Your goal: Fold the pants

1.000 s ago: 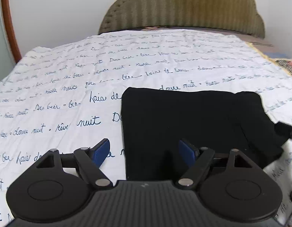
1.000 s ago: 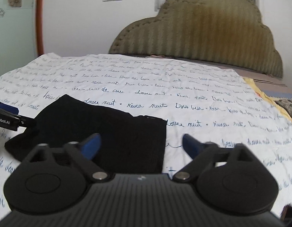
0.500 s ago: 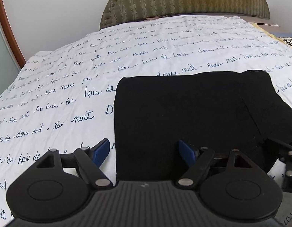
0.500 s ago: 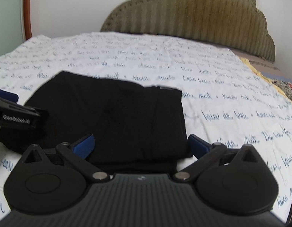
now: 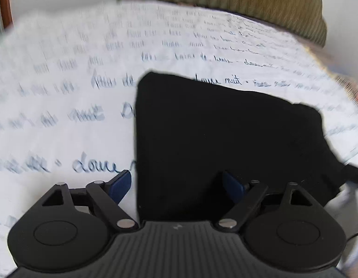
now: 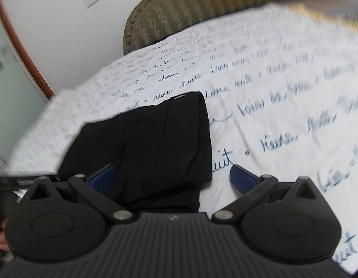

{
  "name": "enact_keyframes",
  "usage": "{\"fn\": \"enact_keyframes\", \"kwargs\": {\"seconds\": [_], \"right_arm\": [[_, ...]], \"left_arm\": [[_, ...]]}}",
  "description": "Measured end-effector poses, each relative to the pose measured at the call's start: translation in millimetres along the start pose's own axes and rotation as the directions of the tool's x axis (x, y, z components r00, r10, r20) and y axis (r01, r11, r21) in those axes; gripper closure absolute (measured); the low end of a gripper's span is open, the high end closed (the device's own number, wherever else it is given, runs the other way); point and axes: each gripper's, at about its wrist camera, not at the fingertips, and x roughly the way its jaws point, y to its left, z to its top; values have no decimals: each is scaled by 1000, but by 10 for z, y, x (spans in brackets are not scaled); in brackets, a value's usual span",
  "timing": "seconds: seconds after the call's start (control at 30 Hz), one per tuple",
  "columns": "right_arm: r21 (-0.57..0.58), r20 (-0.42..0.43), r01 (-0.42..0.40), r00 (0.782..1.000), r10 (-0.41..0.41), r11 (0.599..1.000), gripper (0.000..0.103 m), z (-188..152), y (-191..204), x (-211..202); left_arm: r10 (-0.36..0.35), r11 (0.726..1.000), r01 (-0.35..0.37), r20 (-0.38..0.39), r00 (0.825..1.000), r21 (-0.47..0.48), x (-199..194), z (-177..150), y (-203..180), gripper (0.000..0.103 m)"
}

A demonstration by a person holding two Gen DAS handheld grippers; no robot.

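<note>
The black pants (image 5: 220, 134) lie folded into a flat rectangle on the bed sheet (image 5: 63, 97); they also show in the right wrist view (image 6: 151, 139). My left gripper (image 5: 176, 185) is open and empty, straddling the pants' left near edge. My right gripper (image 6: 172, 178) is open and empty, straddling the pants' right near corner. The left gripper's body shows at the left edge of the right wrist view (image 6: 21, 181). Both views are motion-blurred.
The white sheet with blue handwriting print (image 6: 283, 115) covers the bed. An olive padded headboard (image 5: 236, 2) stands at the far end against a white wall. A brown door frame (image 6: 23, 53) stands at the left.
Both grippers have come closer to the near edge of the pants and tilted; the right wrist view has rolled. Both stay open. The pants have not moved.
</note>
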Motion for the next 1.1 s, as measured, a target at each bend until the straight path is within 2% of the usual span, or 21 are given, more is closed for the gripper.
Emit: {"fn": "enact_keyframes", "kwargs": {"seconds": [0.17,0.27,0.33,0.43,0.53,0.67,0.77,0.8,0.83,0.87,0.9,0.93,0.97,1.0,1.03,1.1], "right_arm": [[119,-36,-117,992,122,986,0,69,-291,93],[153,-42,-169,983,177,974,0,106,-368,140],[175,-48,-194,977,206,965,0,144,-408,192],[188,-59,-230,968,245,955,0,210,-420,290],[194,-78,-254,959,273,948,0,278,-385,410],[164,-118,-265,951,285,950,1,349,-245,622],[148,-150,-252,950,274,956,14,387,-175,750],[140,-157,-234,954,255,962,26,399,-171,762],[149,-161,-219,957,242,964,44,409,-193,765],[171,-165,-210,957,238,963,55,413,-241,771],[203,-162,-226,952,260,953,69,402,-316,771],[223,-156,-241,948,279,945,71,388,-349,773],[218,-153,-245,947,281,945,72,374,-347,762],[206,-151,-242,950,275,948,74,372,-316,754],[194,-147,-237,953,267,952,76,381,-274,742],[144,-138,-224,960,244,964,78,423,-144,711]], "left_arm": [[-153,981,150,-11,988,-126,55,93,329,13],[-282,940,274,-10,959,-203,109,171,512,4],[-345,913,327,-34,938,-244,200,236,582,0],[-354,913,328,-73,932,-241,256,348,554,0],[-403,892,370,-88,911,-259,327,389,513,0],[-359,923,334,-114,926,-193,376,416,333,0],[-334,938,320,-99,937,-135,355,394,228,0],[-327,941,315,-92,941,-126,350,374,235,0],[-320,943,309,-80,944,-122,344,357,230,3],[-308,947,298,-71,949,-123,332,345,237,7],[-280,955,271,-66,958,-117,307,344,235,29],[-242,967,236,-64,968,-97,281,348,224,59],[-204,977,199,-67,977,-77,266,353,213,66],[-207,977,202,-65,976,-75,252,361,238,71],[-215,974,210,-57,975,-89,221,365,288,81],[-243,964,237,-36,969,-122,161,380,374,87]]}}
